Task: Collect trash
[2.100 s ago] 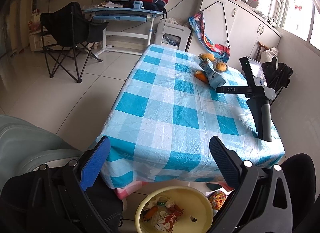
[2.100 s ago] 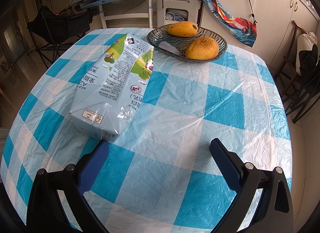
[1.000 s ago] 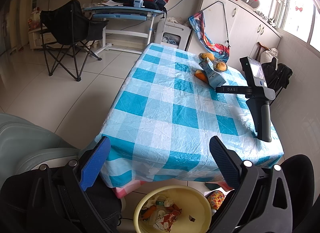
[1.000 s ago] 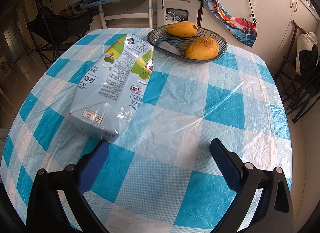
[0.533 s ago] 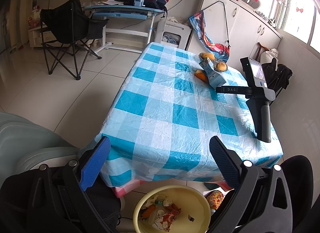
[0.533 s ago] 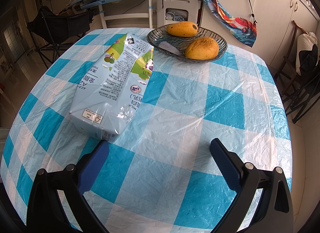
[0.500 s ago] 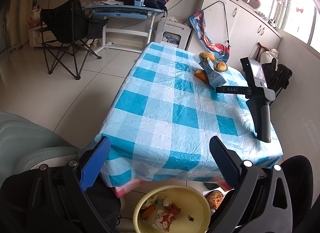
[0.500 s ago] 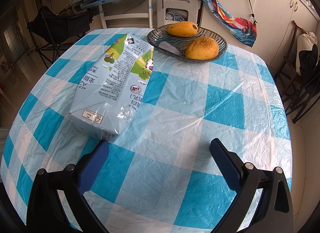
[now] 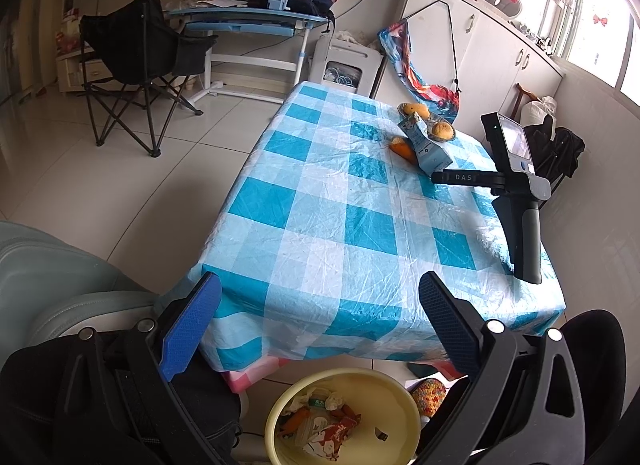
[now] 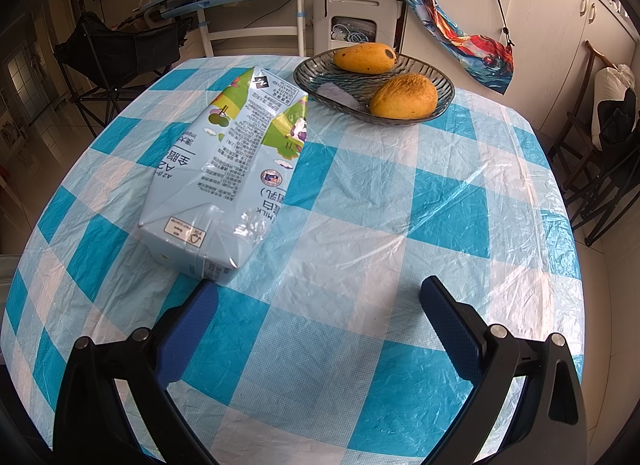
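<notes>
Tablecloth (image 10: 440,205): milk carton (image 10: 228,169) seemingly touches left finger (image 10: 188,329).

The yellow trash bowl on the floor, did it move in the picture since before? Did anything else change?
Only a little. In the left wrist view the round yellow trash bowl sits slightly lower and further left than two seconds ago, because the left gripper drifted a bit; the bowl itself probably did not move. Nothing was grabbed or dropped. The right gripper stayed open and still, and the light-blue milk carton stayed lying on the blue-and-white checked tablecloth.

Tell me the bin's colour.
Pale yellow; the bin shows best in the left wrist view, below the table edge.
</notes>
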A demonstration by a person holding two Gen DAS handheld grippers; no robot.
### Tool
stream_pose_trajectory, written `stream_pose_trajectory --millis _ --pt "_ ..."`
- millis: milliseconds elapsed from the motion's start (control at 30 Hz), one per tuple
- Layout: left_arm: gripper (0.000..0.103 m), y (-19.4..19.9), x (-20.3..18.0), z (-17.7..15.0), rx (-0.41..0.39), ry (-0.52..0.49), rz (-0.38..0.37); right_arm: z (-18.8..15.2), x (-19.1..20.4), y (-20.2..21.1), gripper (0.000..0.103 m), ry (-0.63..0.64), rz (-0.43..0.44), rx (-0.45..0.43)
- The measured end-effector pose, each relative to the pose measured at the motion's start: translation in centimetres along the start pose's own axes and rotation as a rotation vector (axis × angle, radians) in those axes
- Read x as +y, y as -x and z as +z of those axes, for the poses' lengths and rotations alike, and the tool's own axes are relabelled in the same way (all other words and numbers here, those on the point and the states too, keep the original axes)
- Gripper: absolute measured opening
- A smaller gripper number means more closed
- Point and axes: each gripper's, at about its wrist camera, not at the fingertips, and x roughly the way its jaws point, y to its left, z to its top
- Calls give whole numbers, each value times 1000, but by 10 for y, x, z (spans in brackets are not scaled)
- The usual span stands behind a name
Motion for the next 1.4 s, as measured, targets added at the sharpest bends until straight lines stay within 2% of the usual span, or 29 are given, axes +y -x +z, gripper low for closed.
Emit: stream_pose_trajectory --millis 433,1400 --pt "96 0 1 1 1 3 -2 0 0 0 96 1 0 0" --pt "96 5 -21 -18 8 13 -3 0 0 0 96 1 0 -1"
